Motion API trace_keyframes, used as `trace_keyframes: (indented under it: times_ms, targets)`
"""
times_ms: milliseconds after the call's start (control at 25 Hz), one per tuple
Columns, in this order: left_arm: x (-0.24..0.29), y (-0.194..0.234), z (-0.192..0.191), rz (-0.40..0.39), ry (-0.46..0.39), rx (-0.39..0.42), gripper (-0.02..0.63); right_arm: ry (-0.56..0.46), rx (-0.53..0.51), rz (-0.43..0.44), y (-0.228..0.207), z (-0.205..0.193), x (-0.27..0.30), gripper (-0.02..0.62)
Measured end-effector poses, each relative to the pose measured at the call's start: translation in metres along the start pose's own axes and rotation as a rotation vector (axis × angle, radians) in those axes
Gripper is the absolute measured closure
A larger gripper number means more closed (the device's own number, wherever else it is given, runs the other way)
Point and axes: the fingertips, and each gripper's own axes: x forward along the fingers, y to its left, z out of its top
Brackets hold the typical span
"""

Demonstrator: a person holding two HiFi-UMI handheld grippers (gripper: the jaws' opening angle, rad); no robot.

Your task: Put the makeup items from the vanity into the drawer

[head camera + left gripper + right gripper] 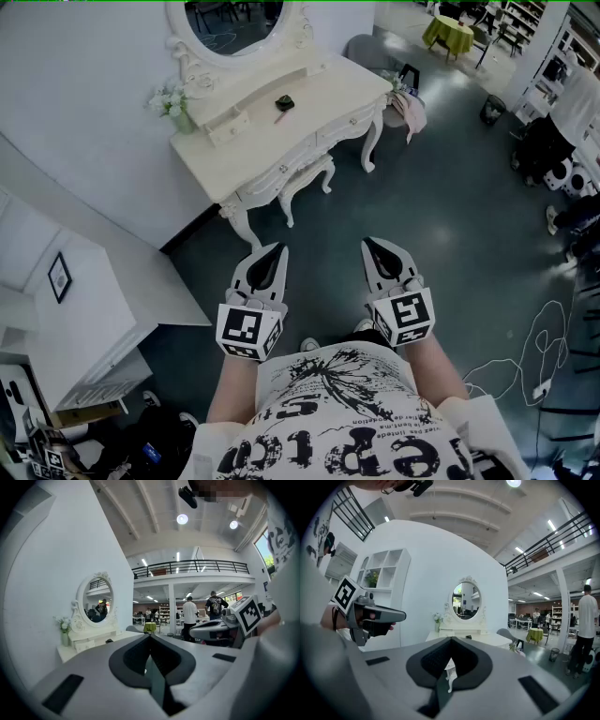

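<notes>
Counter: was cream-painted, smooth, with a slight sheen.
Floor: was dark, smooth, faintly glossy.
Left claw, right claw: were matt grey plastic.
Shirt: was printed cloth.

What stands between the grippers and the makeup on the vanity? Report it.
Nothing visible. Only floor lies between the left gripper, the right gripper and the vanity; the dark makeup item lies uncovered on its top. A stool stands partly under its front.

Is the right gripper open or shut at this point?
Shut. The right gripper shows its jaws meeting at the tips with nothing between them; the vanity is well ahead.
</notes>
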Motion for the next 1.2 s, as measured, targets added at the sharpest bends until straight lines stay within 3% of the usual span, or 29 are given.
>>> trace_keyframes:
  times_ms: [680,960,1200]
  targets:
    - [-0.007,0.022,-0.012,-0.005,0.004,-0.021,0.588,0.004,0.049,-0.014,0.01,-0.006,0.018,0.578]
    - [-0.002,0.053,-0.028,0.045,0.037,-0.045,0.588,0.056,0.023,0.037,0.02,-0.015,0.061,0.578]
    - [0.035,0.098,-0.036,0.13,0.063,-0.065,0.587,0.058,-0.003,0.106,0.002,-0.013,0.126,0.577]
